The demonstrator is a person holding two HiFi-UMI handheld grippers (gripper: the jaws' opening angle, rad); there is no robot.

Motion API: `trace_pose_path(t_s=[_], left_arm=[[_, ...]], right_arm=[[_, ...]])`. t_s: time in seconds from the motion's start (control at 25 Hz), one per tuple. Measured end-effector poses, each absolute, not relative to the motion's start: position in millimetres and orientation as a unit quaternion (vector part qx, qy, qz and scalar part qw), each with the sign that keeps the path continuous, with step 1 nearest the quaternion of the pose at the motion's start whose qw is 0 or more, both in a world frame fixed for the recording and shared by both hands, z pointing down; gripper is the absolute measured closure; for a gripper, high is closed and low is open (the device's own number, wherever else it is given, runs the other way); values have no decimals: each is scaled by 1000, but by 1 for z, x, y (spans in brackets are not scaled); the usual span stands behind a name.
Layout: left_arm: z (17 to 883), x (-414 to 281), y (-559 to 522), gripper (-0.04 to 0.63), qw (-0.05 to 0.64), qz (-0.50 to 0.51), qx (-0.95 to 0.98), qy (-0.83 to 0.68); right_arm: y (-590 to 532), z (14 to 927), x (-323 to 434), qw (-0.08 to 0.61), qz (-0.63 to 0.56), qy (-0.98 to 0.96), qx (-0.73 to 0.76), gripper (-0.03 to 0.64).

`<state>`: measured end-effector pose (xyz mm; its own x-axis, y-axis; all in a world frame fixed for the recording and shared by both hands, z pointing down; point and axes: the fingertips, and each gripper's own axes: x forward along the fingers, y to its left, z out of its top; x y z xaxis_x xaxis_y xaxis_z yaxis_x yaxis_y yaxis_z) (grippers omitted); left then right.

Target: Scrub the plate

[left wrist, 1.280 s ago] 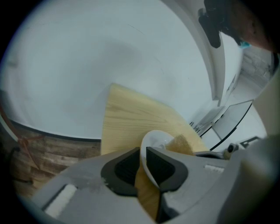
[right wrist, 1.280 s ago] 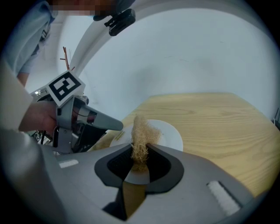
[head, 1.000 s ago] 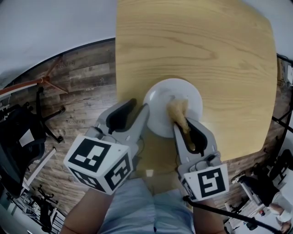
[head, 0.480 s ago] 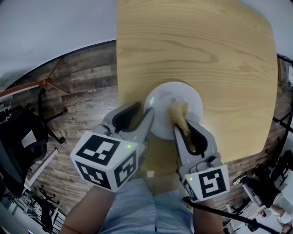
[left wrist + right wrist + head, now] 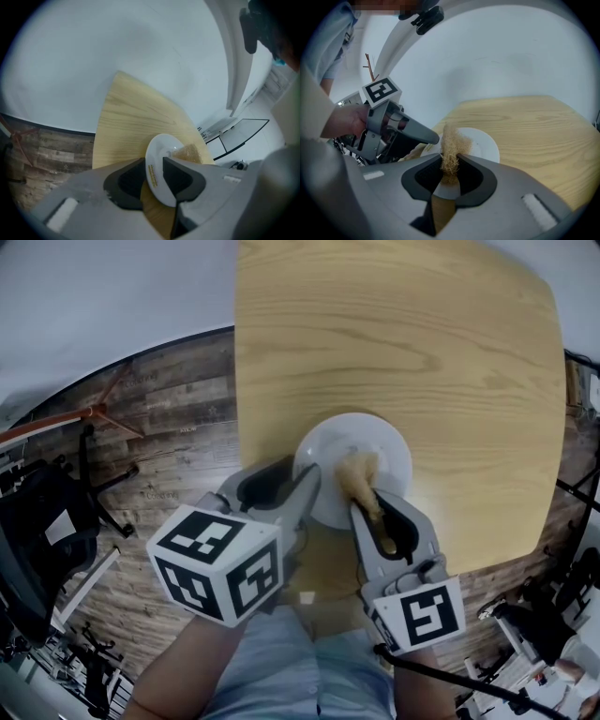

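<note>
Near rim of the plate partly behind the jaws; far end of the table out of view.

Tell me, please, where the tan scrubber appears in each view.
Head view: tan scrubber at centre, resting on the white plate.
Left gripper view: scrubber just right of centre, at the plate's far edge.
Right gripper view: scrubber at centre, clamped in the right gripper's jaws.
Shared landmark: the white plate.

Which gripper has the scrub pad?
The right gripper, shut on the tan scrub pad over the plate. The left gripper: jaws have just been opening, only the plate's rim between them.
</note>
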<state>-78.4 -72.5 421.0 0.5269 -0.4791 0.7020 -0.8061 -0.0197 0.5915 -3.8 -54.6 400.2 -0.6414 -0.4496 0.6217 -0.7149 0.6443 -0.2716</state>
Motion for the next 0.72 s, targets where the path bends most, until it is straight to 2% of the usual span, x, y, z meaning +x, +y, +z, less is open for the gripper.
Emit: trace_pose_path(t_s=[0.08, 0.16, 0.44, 0.72], left_arm=[[424, -81, -73, 459, 526, 153, 695, -466], [424, -82, -73, 517, 525, 147, 695, -469], [412, -81, -78, 526, 483, 158, 722, -470], [401, -79, -78, 529, 465, 165, 734, -467]], right_arm=[[-55, 402, -4, 259, 254, -870, 334, 537], [-55, 402, -3, 259, 253, -870, 334, 537], [-61, 398, -2, 255, 275, -861, 344, 537], [-92, 396, 17, 322, 228, -834, 387, 537]])
